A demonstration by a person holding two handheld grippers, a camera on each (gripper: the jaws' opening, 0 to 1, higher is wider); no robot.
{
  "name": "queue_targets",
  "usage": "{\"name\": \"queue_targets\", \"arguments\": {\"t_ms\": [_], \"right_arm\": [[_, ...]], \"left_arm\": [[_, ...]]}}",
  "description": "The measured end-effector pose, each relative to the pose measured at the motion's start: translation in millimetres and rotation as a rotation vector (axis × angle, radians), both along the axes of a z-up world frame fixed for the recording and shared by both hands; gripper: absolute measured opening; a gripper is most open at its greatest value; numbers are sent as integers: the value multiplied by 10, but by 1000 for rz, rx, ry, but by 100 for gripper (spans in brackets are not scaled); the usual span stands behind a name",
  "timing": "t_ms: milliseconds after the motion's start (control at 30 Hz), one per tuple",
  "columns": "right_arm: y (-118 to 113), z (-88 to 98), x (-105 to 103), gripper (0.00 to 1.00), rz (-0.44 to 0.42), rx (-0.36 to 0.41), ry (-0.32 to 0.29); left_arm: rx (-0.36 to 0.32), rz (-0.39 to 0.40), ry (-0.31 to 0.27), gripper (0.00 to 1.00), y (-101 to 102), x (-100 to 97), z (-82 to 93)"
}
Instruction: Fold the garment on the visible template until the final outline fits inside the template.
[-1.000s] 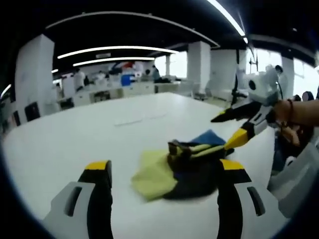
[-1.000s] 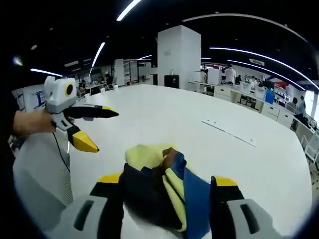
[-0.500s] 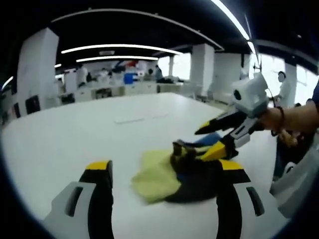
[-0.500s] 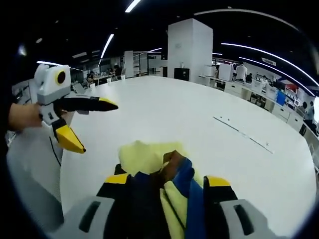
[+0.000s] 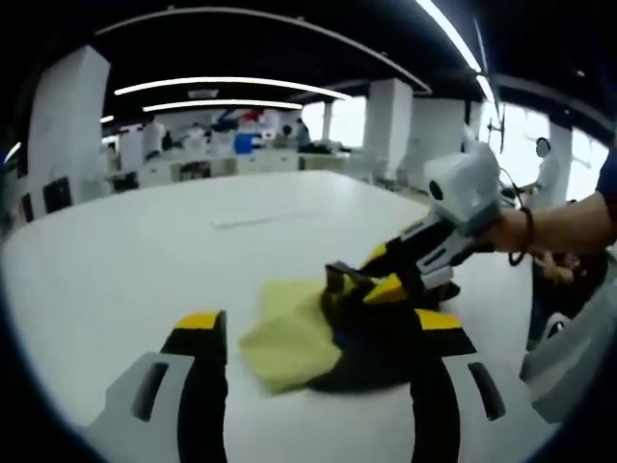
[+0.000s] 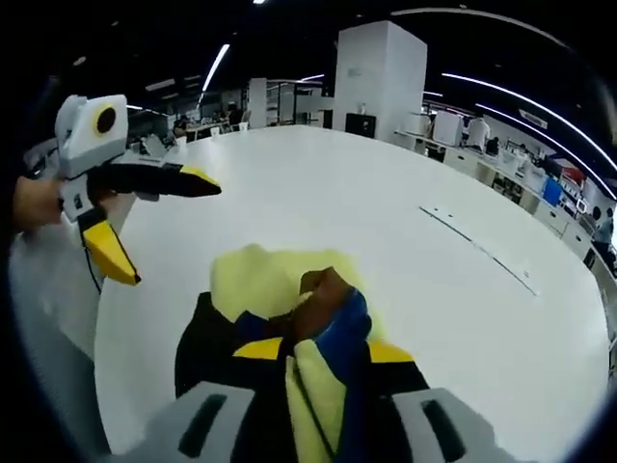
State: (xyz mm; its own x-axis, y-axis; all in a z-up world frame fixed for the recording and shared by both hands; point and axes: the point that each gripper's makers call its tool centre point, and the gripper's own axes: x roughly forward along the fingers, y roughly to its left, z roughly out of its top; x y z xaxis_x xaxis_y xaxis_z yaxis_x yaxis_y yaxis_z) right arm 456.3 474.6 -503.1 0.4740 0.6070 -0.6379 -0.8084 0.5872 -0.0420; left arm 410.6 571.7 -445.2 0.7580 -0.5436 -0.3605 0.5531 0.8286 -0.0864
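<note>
Sprawling white table [image 5: 116, 260] under bunched garment [image 6: 289, 318]; open-plan office beyond

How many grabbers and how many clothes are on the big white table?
Grabbers: 2, the left gripper and the right gripper
Clothes: 1, the crumpled garment
Tables: 1, the white table
Total: 4

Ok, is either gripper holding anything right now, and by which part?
The right gripper is shut on the garment, pinching its bunched blue and yellow folds at the near edge. The left gripper is open and holds nothing.
</note>
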Motion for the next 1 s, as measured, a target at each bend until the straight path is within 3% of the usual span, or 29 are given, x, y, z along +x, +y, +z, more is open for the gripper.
{"name": "queue_targets", "arguments": {"t_ms": [100,167,300,867,1000], "right_arm": [[-29,20,41,16,-20,17,2],[-65,61,78,4,-51,43,3],[-124,131,110,4,-123,144,52],[-540,389,228,0,-261,243,28],[-574,397,208,0,-269,258,35]], "left_arm": [[3,-12,8,70,-66,0,-37],[0,-22,8,65,-117,7,-47],[-9,-46,9,60,-235,24,-49],[-60,-128,25,41,-755,222,-103],[-111,-125,41,38,-862,332,-100]]}}
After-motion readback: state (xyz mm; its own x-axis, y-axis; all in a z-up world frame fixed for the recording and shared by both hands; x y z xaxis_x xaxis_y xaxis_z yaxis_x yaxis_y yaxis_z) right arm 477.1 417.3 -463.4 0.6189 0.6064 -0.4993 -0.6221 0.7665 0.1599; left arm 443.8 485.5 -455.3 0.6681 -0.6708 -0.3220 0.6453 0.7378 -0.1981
